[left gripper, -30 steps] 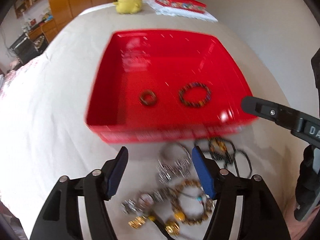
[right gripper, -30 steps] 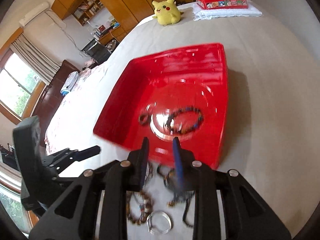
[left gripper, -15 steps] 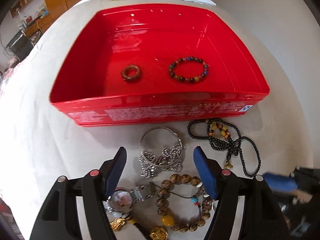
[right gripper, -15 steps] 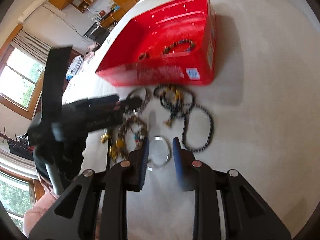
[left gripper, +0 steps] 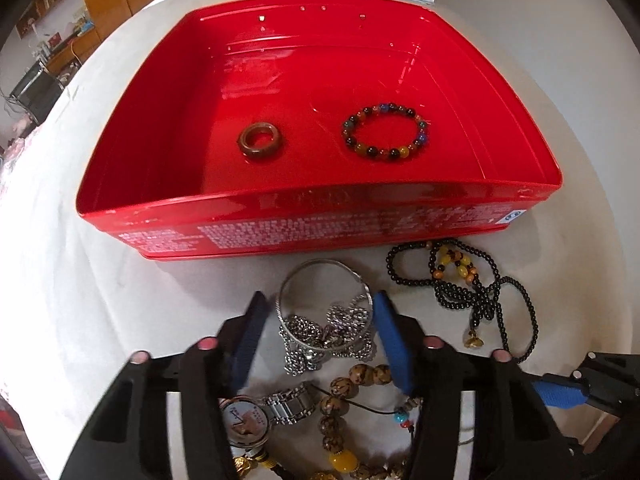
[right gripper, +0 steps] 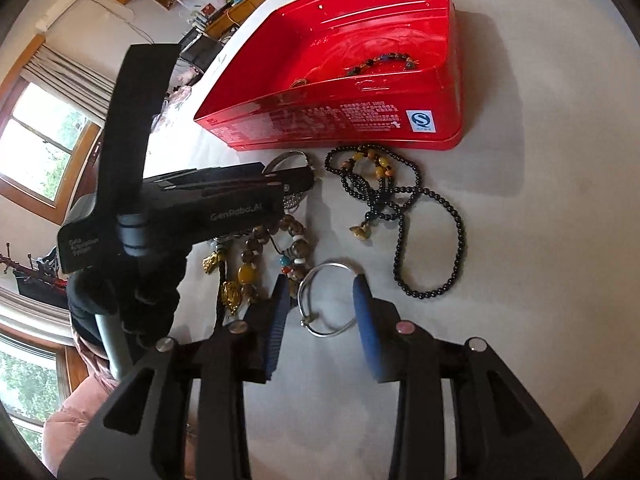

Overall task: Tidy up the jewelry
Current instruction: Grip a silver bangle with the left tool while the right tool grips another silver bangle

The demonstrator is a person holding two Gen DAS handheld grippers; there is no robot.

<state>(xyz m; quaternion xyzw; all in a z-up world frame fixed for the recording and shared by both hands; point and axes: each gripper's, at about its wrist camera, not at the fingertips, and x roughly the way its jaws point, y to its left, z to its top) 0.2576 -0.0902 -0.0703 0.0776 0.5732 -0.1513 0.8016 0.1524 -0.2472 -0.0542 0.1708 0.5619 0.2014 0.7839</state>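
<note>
Fingers spread on both: left gripper (left gripper: 318, 322) brackets the silver chain bangle (left gripper: 325, 312) at lower centre; right gripper (right gripper: 320, 300) straddles the thin silver bangle (right gripper: 326, 300) at frame centre.

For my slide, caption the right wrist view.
Open right claw straddles a silver bangle beside black beads, before the red tray.

"genrobot.ai" marks the left claw (right gripper: 298, 184) body; an "s" sticker (right gripper: 421, 121) sits on the red tray (right gripper: 360, 120).

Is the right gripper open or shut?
Open. The right gripper has its blue fingers spread either side of the thin silver bangle, not yet squeezing it.
</note>
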